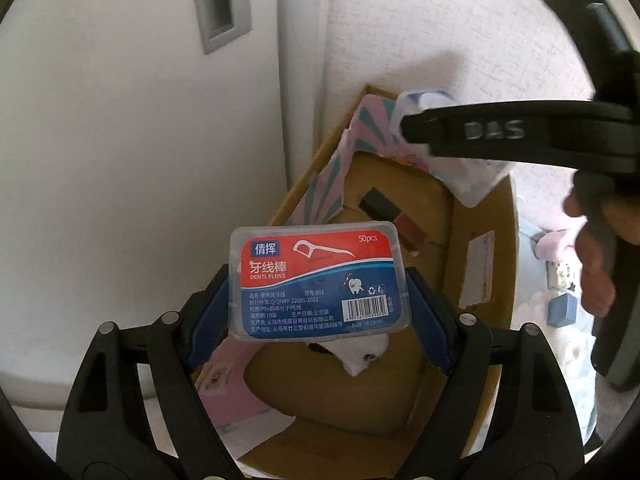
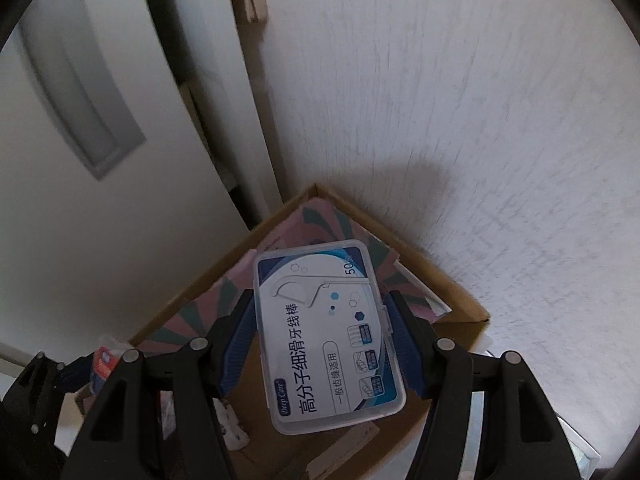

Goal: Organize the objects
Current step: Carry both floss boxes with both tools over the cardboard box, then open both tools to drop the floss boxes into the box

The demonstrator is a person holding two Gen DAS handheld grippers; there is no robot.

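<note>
- Left gripper (image 1: 318, 292): fingers clamped on the red-and-blue floss box (image 1: 319, 279), which is held flat, label up, above the open cardboard box (image 1: 496, 240).
- Right gripper (image 2: 322, 336): fingers clamped on the white floss box (image 2: 328, 336), held over the same carton's corner.
- The carton stands against a white textured wall (image 2: 460, 120); a pink-striped sheet (image 1: 332, 176) lines its inside.

Both wrist views look down, near, sharing cardboard box (image 1: 496, 248).
</note>
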